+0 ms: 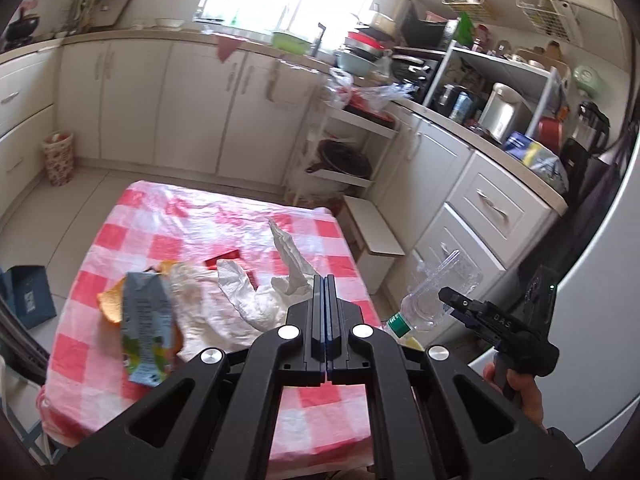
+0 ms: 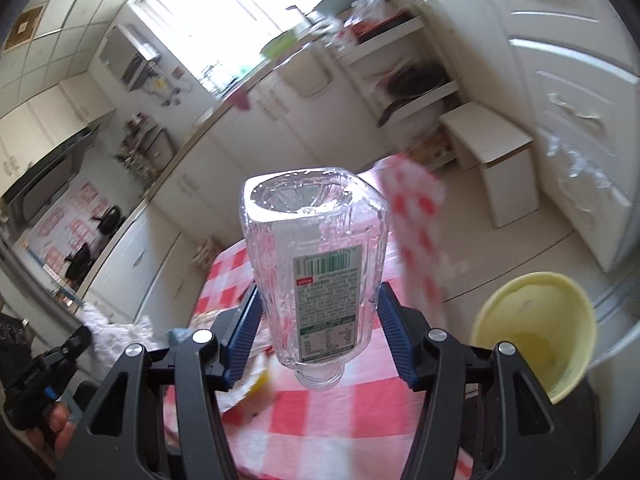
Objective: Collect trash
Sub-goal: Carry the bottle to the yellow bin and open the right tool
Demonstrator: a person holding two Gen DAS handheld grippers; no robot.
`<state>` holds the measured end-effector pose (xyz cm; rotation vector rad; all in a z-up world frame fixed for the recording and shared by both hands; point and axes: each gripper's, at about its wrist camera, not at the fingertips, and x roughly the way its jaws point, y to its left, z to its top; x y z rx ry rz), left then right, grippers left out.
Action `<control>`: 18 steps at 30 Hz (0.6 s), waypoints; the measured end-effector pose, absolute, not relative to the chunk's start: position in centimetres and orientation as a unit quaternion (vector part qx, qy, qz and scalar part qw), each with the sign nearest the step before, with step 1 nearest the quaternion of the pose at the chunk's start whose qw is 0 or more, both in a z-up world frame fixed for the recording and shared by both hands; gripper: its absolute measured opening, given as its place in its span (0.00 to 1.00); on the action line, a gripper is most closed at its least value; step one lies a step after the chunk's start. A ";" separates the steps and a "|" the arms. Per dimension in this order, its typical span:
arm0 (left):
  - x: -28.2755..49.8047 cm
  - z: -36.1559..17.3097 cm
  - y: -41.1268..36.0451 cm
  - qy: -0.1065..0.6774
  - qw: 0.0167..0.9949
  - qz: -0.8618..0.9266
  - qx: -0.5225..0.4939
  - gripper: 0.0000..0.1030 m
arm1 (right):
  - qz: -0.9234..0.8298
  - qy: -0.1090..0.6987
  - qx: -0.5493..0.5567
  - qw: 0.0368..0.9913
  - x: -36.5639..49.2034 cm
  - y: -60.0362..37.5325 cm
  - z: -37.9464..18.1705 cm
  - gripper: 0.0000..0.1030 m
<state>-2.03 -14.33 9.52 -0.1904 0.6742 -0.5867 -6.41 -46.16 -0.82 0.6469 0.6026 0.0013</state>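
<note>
The right tongs (image 2: 318, 332) clamp a clear, empty plastic bottle (image 2: 316, 268) at mid-body: light, slippery, crushable. The left tongs (image 1: 325, 280) pinch a crumpled white tissue (image 1: 292, 280), soft and weightless; the yellow bin (image 2: 532, 320) sits at four o'clock.

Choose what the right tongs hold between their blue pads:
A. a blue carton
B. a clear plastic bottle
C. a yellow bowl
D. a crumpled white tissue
B: in the right wrist view the bottle sits between the pads of the right tongs, its label toward the camera; the yellow bowl stands apart at the right.
</note>
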 end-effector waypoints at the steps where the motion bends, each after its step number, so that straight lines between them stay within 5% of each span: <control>1: -2.2 9.7 -15.2 0.324 0.896 -0.291 -0.089 0.01 | -0.016 0.290 0.312 0.905 -6.9 -47.0 -1.0 0.55; 6: -2.8 10.1 -19.8 0.325 0.881 -0.333 -0.081 0.01 | -0.118 0.298 0.283 0.904 -8.5 -50.7 -2.6 0.55; 14: -2.8 9.8 -26.5 0.338 0.858 -0.379 -0.078 0.01 | -0.223 0.440 0.264 0.829 -4.6 -54.9 -10.3 0.58; 18: -2.1 8.2 -30.0 0.363 0.844 -0.388 -0.067 0.01 | -0.226 0.420 0.294 0.828 -5.3 -56.5 -8.8 0.63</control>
